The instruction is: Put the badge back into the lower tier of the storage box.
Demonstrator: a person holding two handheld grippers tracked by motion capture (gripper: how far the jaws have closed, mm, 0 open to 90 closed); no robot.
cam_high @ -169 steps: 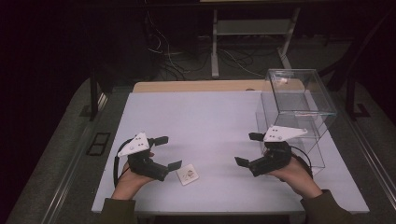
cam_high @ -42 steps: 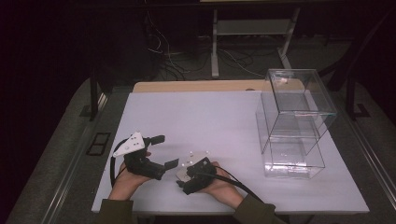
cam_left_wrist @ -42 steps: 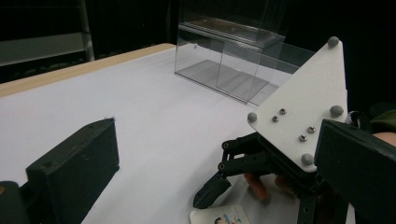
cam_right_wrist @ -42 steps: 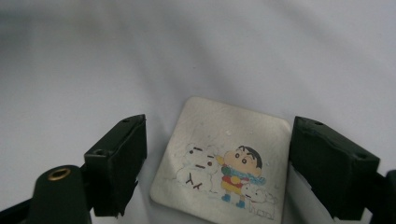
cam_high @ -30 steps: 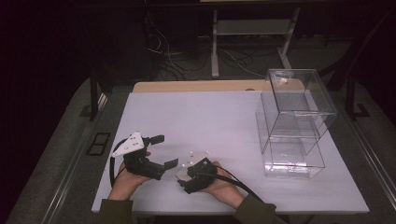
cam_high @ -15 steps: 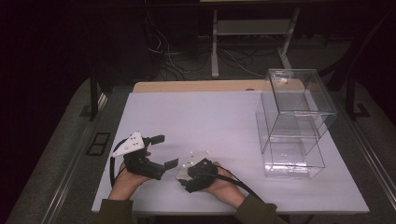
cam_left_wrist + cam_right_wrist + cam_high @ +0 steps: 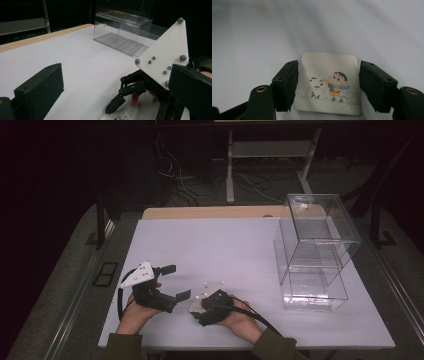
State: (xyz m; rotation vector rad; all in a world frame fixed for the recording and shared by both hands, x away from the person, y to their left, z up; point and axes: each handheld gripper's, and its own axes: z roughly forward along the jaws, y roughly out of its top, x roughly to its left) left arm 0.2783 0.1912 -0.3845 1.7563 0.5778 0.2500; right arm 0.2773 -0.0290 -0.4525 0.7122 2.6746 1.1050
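A small square card (image 7: 329, 85) with a cartoon boy and a snowman lies flat on the white table (image 7: 225, 250). My right gripper (image 7: 328, 87) points down over it. Its jaws have just been closing and now press on the card's left and right edges. In the high view the right gripper (image 7: 201, 309) sits at the front middle of the table, with a light corner of the card (image 7: 195, 306) under it. My left gripper (image 7: 176, 281) rests just to its left, open and with nothing between its jaws. The left gripper view has the right gripper (image 7: 138, 107) and the card's edge (image 7: 117, 115).
Two clear plastic boxes (image 7: 315, 250) are stacked at the table's right side, the upper one askew; they appear far off as clear boxes (image 7: 122, 32) in the left gripper view. A wooden strip (image 7: 215, 212) runs along the far edge. Dark floor and cables lie beyond.
Since the oldest frame my right gripper has come from beside the clear boxes over to the card near the left gripper. Over the last second neither hand visibly shifts.
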